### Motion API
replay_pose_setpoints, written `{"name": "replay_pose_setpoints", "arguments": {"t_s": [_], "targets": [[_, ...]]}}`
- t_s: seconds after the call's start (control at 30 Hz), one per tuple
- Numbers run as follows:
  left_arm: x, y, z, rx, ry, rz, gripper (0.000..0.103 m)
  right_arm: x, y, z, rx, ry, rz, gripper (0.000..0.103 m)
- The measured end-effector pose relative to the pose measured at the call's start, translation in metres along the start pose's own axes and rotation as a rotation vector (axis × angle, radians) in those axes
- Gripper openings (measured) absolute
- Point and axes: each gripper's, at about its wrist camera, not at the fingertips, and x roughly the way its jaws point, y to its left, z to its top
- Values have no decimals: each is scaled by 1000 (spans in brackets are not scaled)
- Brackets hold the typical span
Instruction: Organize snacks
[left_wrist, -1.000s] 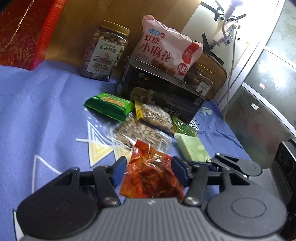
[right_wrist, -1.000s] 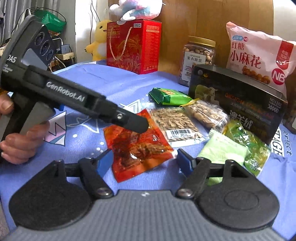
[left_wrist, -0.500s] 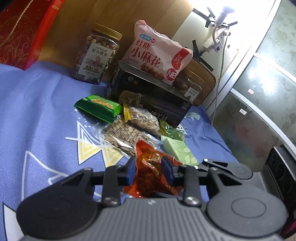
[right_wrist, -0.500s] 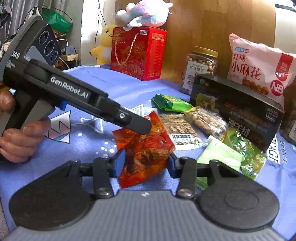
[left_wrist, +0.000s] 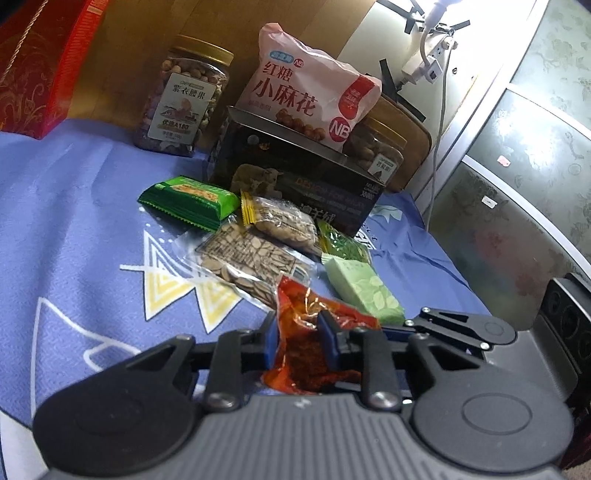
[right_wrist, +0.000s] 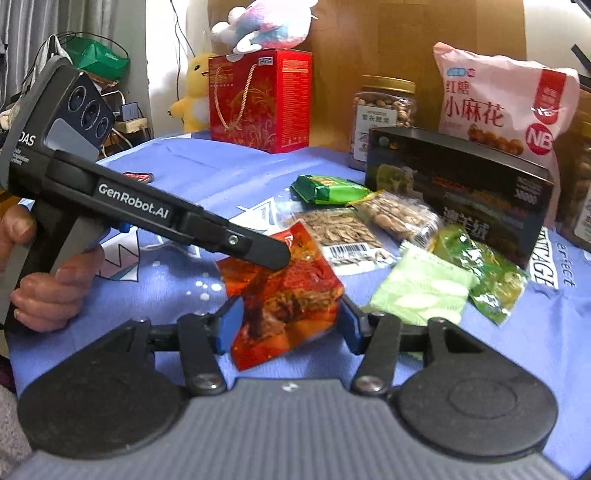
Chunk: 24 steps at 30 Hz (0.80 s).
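My left gripper (left_wrist: 297, 338) is shut on a red snack packet (left_wrist: 314, 354) and holds it tilted above the blue cloth. In the right wrist view the same red packet (right_wrist: 291, 299) hangs between the blue pads of my right gripper (right_wrist: 290, 325), which is open around it without pinching. The left gripper's finger (right_wrist: 255, 251) lies over the packet's top. Small packets lie beyond: a dark green one (left_wrist: 188, 201), sunflower seeds (left_wrist: 247, 262), nuts (left_wrist: 284, 221), a pale green one (left_wrist: 364, 290) and a shiny green one (right_wrist: 487, 269).
A black box (left_wrist: 295, 184) stands behind the packets with a pink bag (left_wrist: 310, 96) on it. Nut jars (left_wrist: 184, 96) and a red gift box (right_wrist: 258, 99) stand at the back. The bed edge drops off at the right (left_wrist: 461, 280).
My left gripper closed on the red packet and lifted it off the cloth. My right gripper moved in, so the packet now sits between its open fingers.
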Motion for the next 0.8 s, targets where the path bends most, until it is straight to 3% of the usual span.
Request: {"name": "replay_pose_setpoints", "arguments": {"t_s": [0.13,0.4,0.57,0.63,0.7,0.8], "targets": [[0,4,1,-22,-3,38,18,0,-1,0,2,5,0,67],[1,5,2,-27,3,48,17,-4,1,-3,-19,3,-8,67],[-1,4,2,-25,-7,27,16,-6,10,-4,-83,-13,-16,55],[-2,4,1,-23,-10,8,19,-7,12,-5,-104,-20,-17,51],[-3,2,1,-13,-14,-26,34,-8,15,-6,-121,-28,-26,49],[-4,-2,0,13,-19,-43,39,-10,20,-6,-152,-38,-41,46]]}}
